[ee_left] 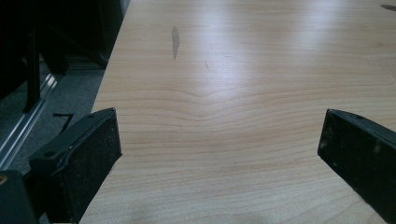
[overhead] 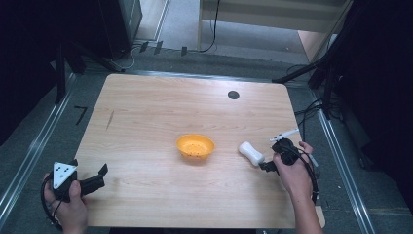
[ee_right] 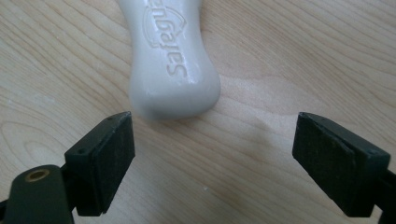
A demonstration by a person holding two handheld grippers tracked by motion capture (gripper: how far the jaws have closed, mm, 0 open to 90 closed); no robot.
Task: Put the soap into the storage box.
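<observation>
Between the two black pads of the right tool (ee_right: 212,158) there was nothing but bare wood: the jaws stood wide apart, and the white bar of soap (ee_right: 170,56) lay just beyond their tips, with its near rounded end a little toward the left pad and not yet between them. I judge that the step in hand was the approach for picking up the soap, with the grasp itself not yet begun. The next move would call for bringing the tool forward along the bar and a little to its left side, so that the pads come on both sides of the narrow waist, and only then closing.

The left tool (overhead: 95,183) rested at the near left corner of the desk (overhead: 146,117), also with its jaws apart and holding nothing, well apart from the soap.

The right gripper view showed what the high view could not: the word "Safeguard" pressed into the top of the bar, and the gap between soap and pads. The high view gave the wider layout: the soap (overhead: 251,153) lay flat on the desk, just right of an orange bowl (overhead: 195,146) that stood near the middle, and the right tool (overhead: 265,165) pointed at it from the right side.
</observation>
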